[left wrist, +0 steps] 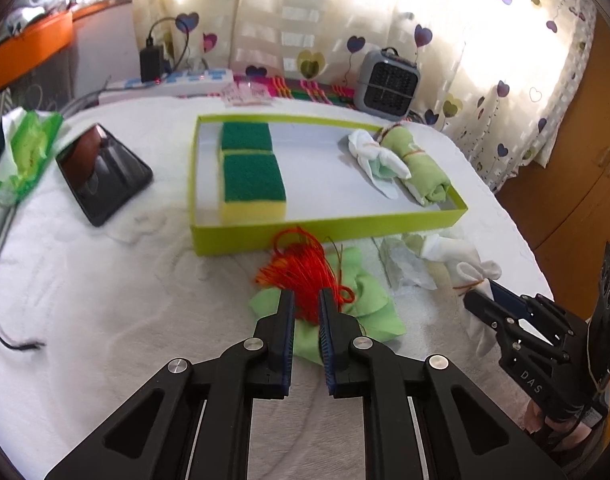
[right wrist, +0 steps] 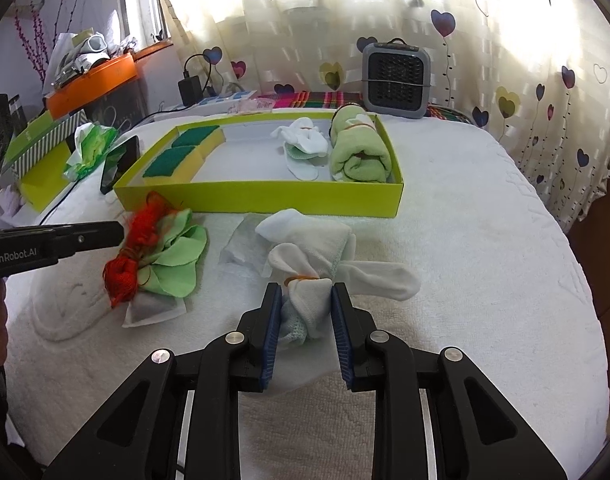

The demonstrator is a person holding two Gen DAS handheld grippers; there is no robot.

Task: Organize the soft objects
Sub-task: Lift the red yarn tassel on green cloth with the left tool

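We find the green tray (left wrist: 209, 236) on the bed's (right wrist: 485, 280) far half holding two sponges (left wrist: 251, 168), a towel roll (right wrist: 361, 156) and white socks (right wrist: 305, 142). The left gripper (left wrist: 306, 300) is clenched on the red thread (left wrist: 305, 272) atop the green cloth (left wrist: 369, 308) beside the tray's near wall; lift gently, keeping strands together. The right gripper (right wrist: 306, 294) grasps the white sock bundle (right wrist: 305, 264) nearby.

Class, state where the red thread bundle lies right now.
In the left wrist view, the red thread bundle lies on a green cloth, just before the tray's front wall, between the left gripper's fingertips.
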